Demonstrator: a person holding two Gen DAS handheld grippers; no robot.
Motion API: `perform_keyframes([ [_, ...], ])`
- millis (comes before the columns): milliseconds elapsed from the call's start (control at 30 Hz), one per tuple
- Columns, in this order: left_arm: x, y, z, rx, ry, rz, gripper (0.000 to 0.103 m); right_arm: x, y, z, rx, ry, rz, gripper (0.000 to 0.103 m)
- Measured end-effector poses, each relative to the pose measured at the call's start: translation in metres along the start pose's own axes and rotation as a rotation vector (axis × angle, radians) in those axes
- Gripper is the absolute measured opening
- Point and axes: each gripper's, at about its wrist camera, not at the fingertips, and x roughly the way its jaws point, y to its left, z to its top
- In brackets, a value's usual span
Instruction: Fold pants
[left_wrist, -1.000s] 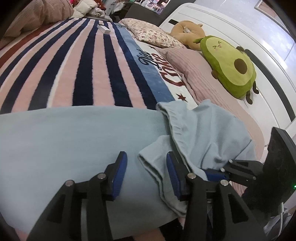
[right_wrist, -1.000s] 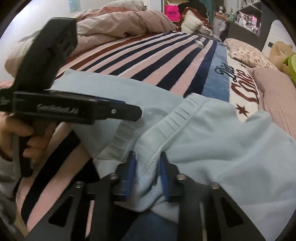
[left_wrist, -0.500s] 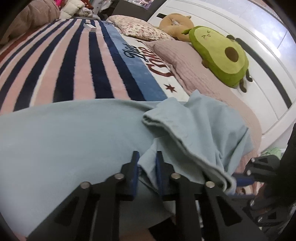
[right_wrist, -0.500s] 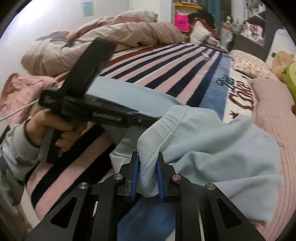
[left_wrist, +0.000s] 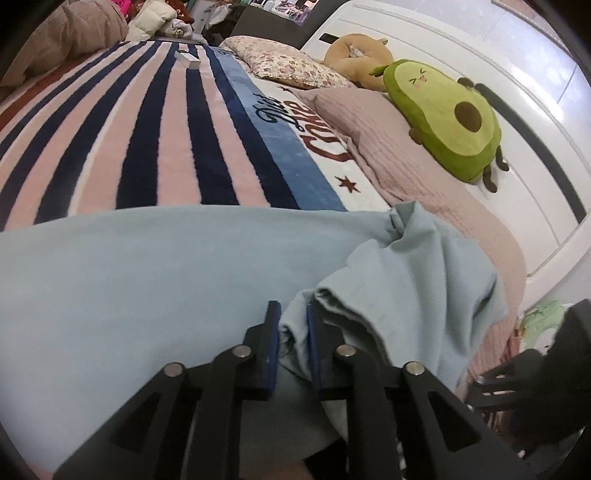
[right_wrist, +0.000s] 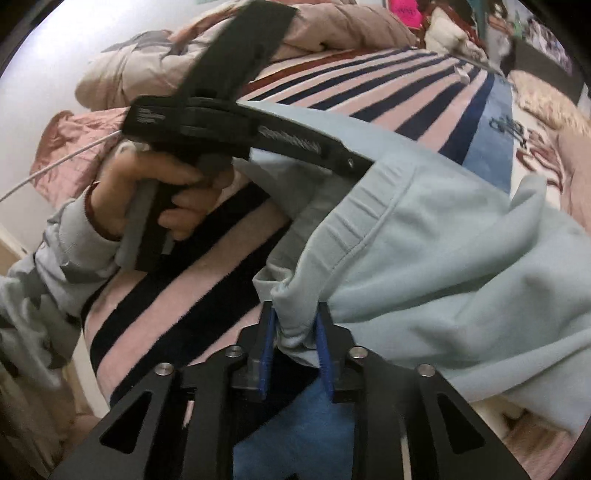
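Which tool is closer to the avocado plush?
Right, probably. The right tool is beside the left tool, on the side facing the avocado plush. Both tools' jaws just eased open, with pants between them.

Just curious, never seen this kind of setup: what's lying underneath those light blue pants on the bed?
The light blue pants lie on a pink and navy striped blanket, with a pink quilted cover under their bunched end. What lies beneath the middle is covered.

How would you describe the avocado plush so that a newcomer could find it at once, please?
Start at the white headboard behind the bed. Against it, beyond the pink pillow, leans the avocado plush. Unlike the tan plush beside it, it is green with a brown pit and a face.
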Motion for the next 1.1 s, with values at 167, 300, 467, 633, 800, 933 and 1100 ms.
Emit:
perform_keyframes([
  [167,-0.017,-0.001,0.002,-0.024,0.006,-0.114,0.06,-0.03,-0.003,0.0,0.009,-0.077,0.008,0.038],
  [300,-0.02,0.002,-0.002,-0.08,0.027,-0.185,0.061,-0.056,-0.016,-0.002,0.061,-0.156,-0.034,0.038],
  [467,-0.009,-0.002,-0.016,-0.103,0.061,-0.183,0.062,-0.072,-0.03,-0.009,0.11,-0.227,-0.049,0.038],
  [633,0.008,-0.022,-0.013,-0.073,0.071,-0.14,0.037,-0.078,-0.04,-0.014,0.156,-0.271,-0.056,0.038],
  [800,0.005,-0.038,0.004,0.037,0.012,-0.036,0.025,-0.106,-0.053,-0.014,0.135,-0.36,-0.227,0.039],
  [933,-0.016,-0.032,0.036,0.059,-0.075,0.077,0.025,-0.118,-0.069,-0.009,0.137,-0.367,-0.386,0.05],
  [1100,-0.016,-0.006,0.056,0.042,-0.069,0.218,0.026,-0.088,-0.084,-0.011,0.113,-0.235,-0.476,0.049],
])
